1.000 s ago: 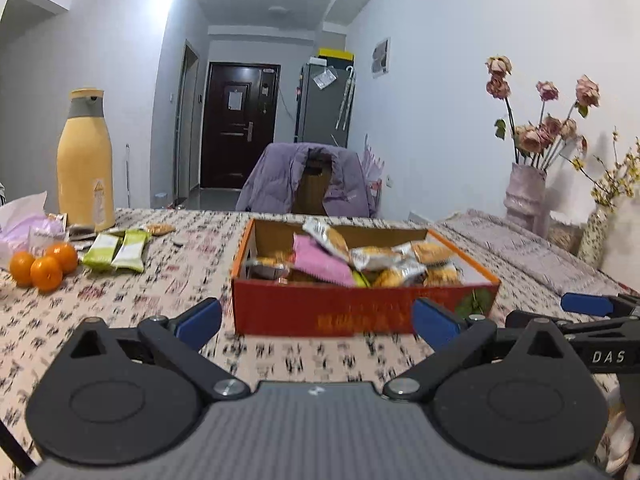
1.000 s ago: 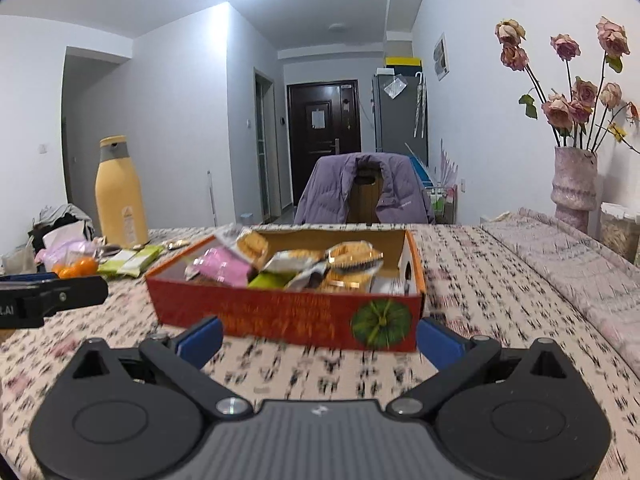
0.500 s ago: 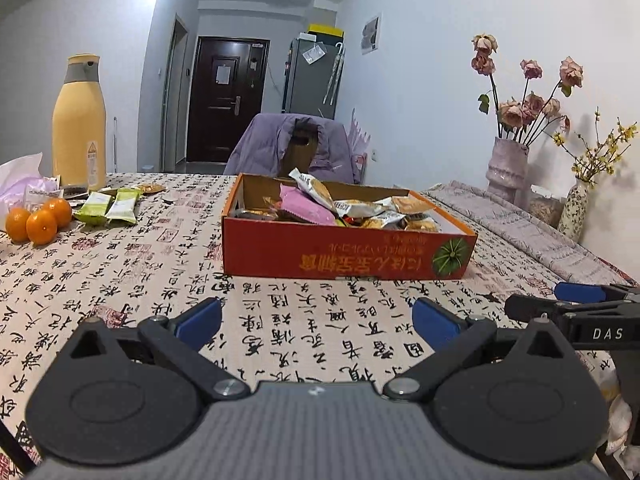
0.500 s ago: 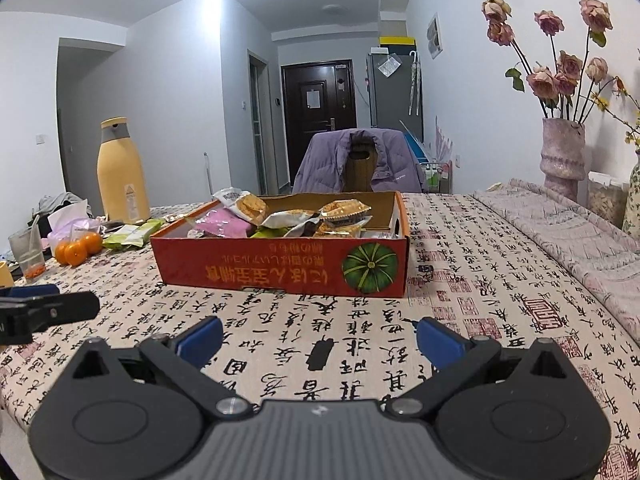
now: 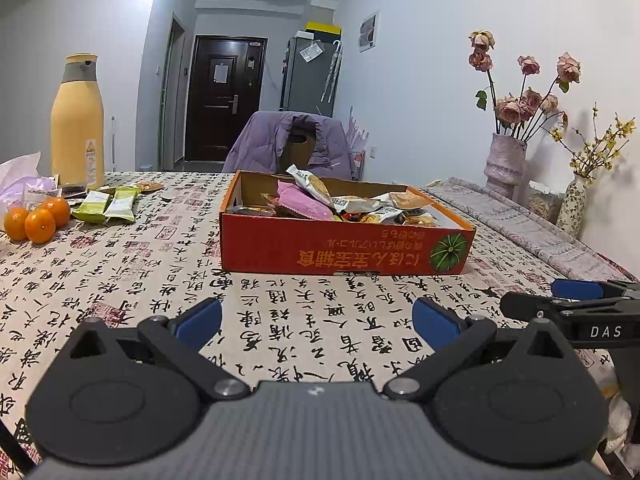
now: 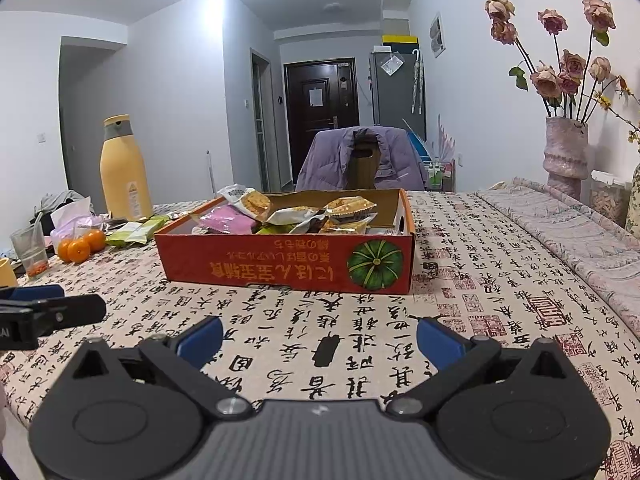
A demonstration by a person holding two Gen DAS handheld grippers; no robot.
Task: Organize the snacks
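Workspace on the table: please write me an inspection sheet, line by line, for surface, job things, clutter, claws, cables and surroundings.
Surface: tablecloth printed with black calligraphy, flat; a second patterned cloth lies along its right side.
Job's things: red cardboard box with a pumpkin picture, open, holding mixed snack packets, a pink packet among them; two green snack packets lie outside it on the left.
Clutter: three oranges, yellow bottle, plastic bag, drinking glass.
Claws: left claw open, empty; right claw open, empty; both short of the box.
Cables: nothing seen.
Surroundings: chair with purple jacket, dried roses in a vase, dark door, refrigerator.
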